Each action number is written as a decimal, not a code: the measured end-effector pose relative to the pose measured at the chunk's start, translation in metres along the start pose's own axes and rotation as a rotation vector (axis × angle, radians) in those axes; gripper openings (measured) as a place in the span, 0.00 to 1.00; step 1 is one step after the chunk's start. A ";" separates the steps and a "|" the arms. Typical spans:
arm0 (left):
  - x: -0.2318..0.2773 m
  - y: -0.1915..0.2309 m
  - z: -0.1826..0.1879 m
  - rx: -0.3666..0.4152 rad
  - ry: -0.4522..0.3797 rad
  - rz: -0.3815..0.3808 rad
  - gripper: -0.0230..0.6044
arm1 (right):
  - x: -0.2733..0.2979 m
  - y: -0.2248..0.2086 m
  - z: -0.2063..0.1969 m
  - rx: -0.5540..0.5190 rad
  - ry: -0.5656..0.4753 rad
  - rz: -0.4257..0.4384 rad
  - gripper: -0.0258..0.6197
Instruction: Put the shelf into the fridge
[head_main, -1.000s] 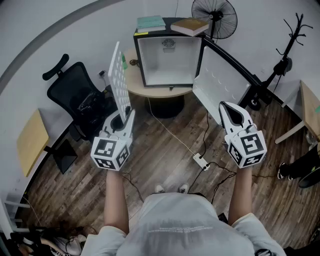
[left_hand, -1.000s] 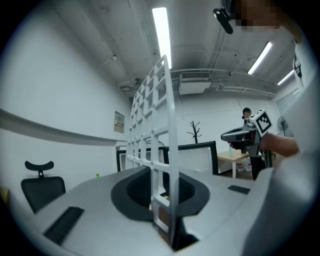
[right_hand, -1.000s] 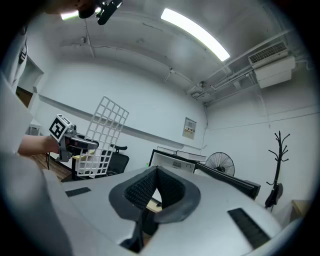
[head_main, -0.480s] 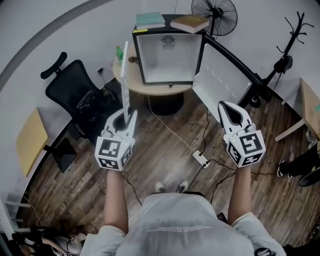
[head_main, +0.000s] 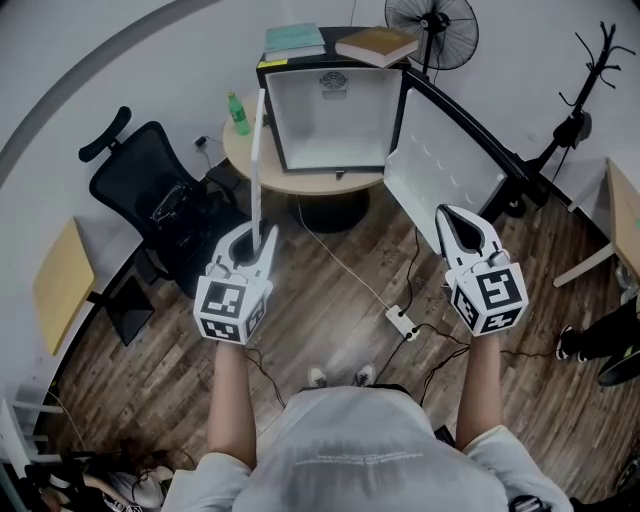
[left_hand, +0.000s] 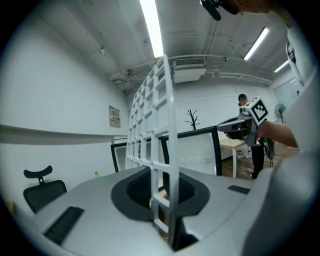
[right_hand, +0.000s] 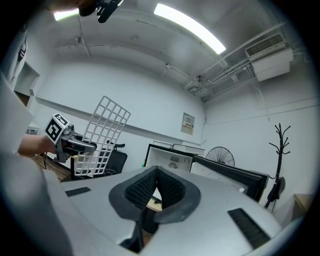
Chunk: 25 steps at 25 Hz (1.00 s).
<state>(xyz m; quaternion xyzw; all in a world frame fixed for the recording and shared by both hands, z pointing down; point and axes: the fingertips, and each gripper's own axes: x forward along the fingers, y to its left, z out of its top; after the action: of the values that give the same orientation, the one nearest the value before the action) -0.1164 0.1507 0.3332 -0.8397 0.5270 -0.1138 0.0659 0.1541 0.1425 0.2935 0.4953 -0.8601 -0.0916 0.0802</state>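
Note:
The white grid shelf (head_main: 257, 160) stands on edge in my left gripper (head_main: 256, 238), which is shut on its lower rim; the grid (left_hand: 155, 130) rises from between the jaws in the left gripper view, and the shelf (right_hand: 100, 137) shows at left in the right gripper view. The small fridge (head_main: 335, 115) stands on a round table (head_main: 300, 180) ahead, its inside bare and its door (head_main: 440, 165) swung open to the right. My right gripper (head_main: 455, 222) is shut with nothing in it, level with the left and to the right of it.
A black office chair (head_main: 150, 195) stands left of the table. A green bottle (head_main: 238, 113) is on the table beside the fridge. Books (head_main: 375, 45) lie on the fridge top, a fan (head_main: 432, 25) behind. A power strip (head_main: 402, 322) and cables lie on the wooden floor.
The shelf has turned from showing its broad face to standing edge-on, and the left gripper has shifted a little right and down. The right gripper has hardly moved in the view.

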 end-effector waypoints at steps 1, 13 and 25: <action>0.005 -0.001 0.000 0.001 0.002 0.003 0.13 | 0.003 -0.005 -0.002 -0.002 0.000 0.003 0.06; 0.084 0.002 -0.006 0.006 0.042 0.018 0.13 | 0.063 -0.075 -0.022 0.052 -0.030 0.003 0.06; 0.191 0.093 -0.020 0.069 0.049 -0.045 0.13 | 0.192 -0.089 -0.027 0.023 0.029 -0.014 0.06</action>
<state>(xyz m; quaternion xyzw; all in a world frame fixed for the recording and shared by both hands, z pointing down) -0.1226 -0.0620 0.3544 -0.8456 0.5049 -0.1538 0.0795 0.1397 -0.0695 0.3080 0.5036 -0.8564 -0.0749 0.0862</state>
